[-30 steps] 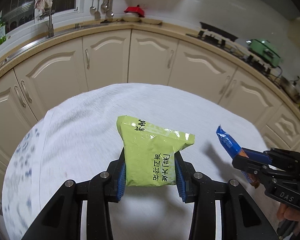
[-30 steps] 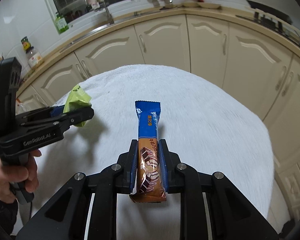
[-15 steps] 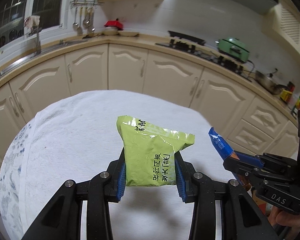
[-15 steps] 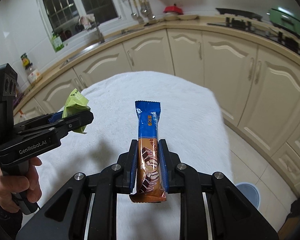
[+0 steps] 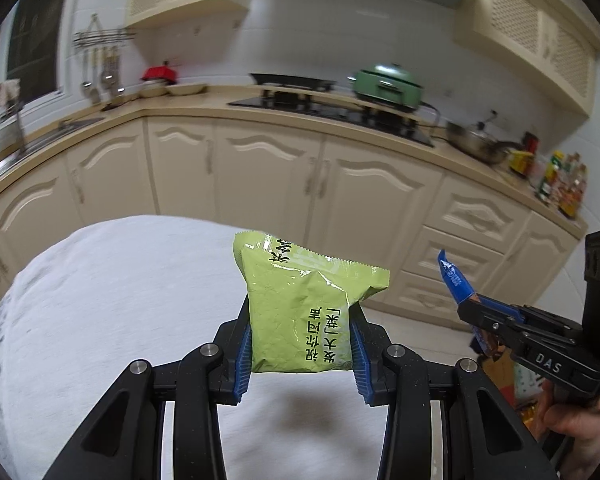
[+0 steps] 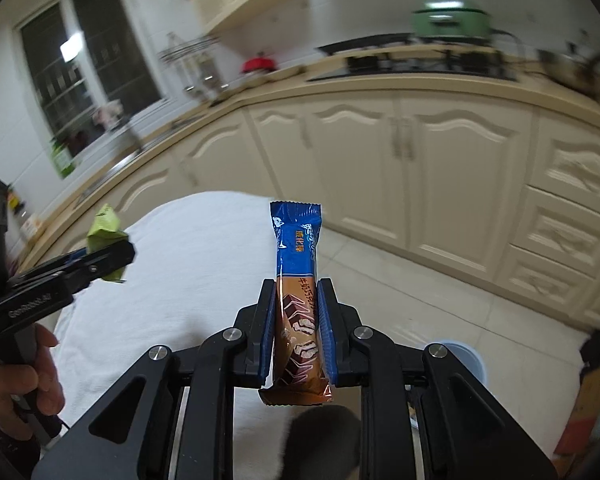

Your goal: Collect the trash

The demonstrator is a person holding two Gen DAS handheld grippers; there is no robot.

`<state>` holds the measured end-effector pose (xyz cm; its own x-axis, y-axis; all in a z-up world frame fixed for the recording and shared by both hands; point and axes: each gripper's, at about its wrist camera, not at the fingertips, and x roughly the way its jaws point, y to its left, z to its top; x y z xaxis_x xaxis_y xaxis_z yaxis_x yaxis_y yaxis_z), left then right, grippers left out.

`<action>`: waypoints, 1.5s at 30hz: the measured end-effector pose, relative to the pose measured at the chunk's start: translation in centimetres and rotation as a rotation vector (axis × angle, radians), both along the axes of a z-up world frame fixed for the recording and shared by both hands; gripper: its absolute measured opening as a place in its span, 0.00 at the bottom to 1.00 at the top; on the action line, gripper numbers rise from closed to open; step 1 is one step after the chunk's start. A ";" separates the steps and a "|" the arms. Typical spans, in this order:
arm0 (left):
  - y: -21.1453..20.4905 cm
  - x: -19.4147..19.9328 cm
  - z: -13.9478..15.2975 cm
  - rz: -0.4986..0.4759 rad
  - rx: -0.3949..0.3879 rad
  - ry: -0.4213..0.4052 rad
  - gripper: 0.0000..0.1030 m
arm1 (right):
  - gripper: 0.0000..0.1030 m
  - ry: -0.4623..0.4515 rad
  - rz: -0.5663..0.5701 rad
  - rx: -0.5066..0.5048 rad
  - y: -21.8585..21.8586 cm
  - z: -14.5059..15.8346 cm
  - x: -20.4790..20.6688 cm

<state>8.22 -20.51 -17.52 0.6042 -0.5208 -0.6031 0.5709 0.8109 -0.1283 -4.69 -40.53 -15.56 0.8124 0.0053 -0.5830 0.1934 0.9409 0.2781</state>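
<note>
A green snack packet (image 5: pixel 300 312) sits upright, clamped between the blue pads of the left claw (image 5: pixel 300 354), held in the air above the white-clothed tabletop (image 5: pixel 120 300). At 3 o'clock from it, the right claw (image 6: pixel 298 336) grips a blue-and-brown chocolate bar wrapper (image 6: pixel 298 280), standing on end past the tabletop's edge over the tiled floor (image 6: pixel 420 300). Cream cabinets (image 5: pixel 260 176) curve behind at 12 o'clock, with a green pot (image 5: pixel 388 82) on the stove at 1 o'clock. A blue-rimmed bin (image 6: pixel 466 362) is on the floor at 4 o'clock in the right wrist view.
</note>
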 end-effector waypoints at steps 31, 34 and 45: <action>-31.8 11.2 -15.6 -0.337 0.338 0.393 0.69 | 0.50 0.257 -0.354 0.273 -22.2 -18.0 -3.8; -32.6 11.8 -15.2 -0.311 0.350 0.363 0.87 | 0.70 0.255 -0.385 0.301 -22.8 -19.1 -4.2; -28.0 7.6 -9.3 -0.203 0.308 0.203 0.99 | 1.00 0.192 -0.464 0.309 -20.3 -15.3 -7.0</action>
<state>15.86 -48.47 -26.86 0.3609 -0.3935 -0.8455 0.7113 0.7025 -0.0233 -11.73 -60.81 -30.86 0.6507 -0.1321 -0.7478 0.6392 0.6269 0.4455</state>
